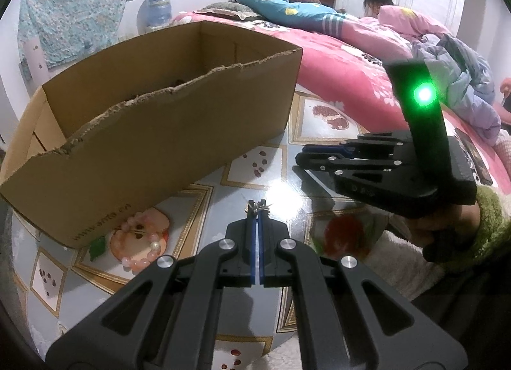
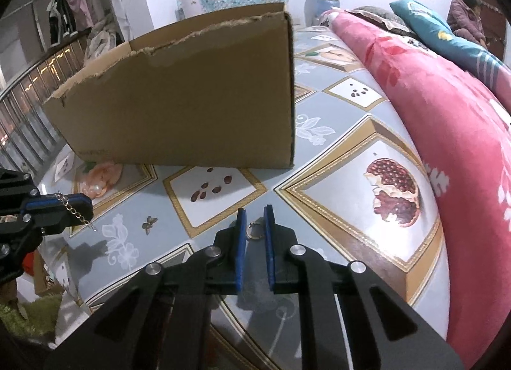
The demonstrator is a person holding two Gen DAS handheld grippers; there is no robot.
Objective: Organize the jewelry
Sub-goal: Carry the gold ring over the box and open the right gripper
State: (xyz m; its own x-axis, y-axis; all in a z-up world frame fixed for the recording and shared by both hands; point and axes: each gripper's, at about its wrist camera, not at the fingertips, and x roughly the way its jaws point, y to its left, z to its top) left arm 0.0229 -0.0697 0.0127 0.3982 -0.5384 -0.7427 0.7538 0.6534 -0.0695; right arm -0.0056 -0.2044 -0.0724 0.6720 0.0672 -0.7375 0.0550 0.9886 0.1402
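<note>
I am working over the glossy bench point(image 2: 335, 146) with its printed fruit-pattern cover. The largest item is the open brown cardboard box point(image 2: 191, 98), standing on the bench ahead of both claws, with its torn rim facing me. A pink beaded bracelet point(image 1: 140, 242) is lying at the box's near left corner, nearer my left hand. My left claw point(image 1: 258, 210) is clenched on a thin silver chain point(image 2: 75, 208), which is dangling from its tip. My right claw point(image 2: 254, 219) is straddling a small metal ring point(image 2: 254, 230) lying flat on the bench. The ring sits directly between the blue pads point(image 2: 240, 235), near the tips; a gap appears on both sides, so I judge it not yet gripped. The box lies straight ahead of and beyond this claw.
</note>
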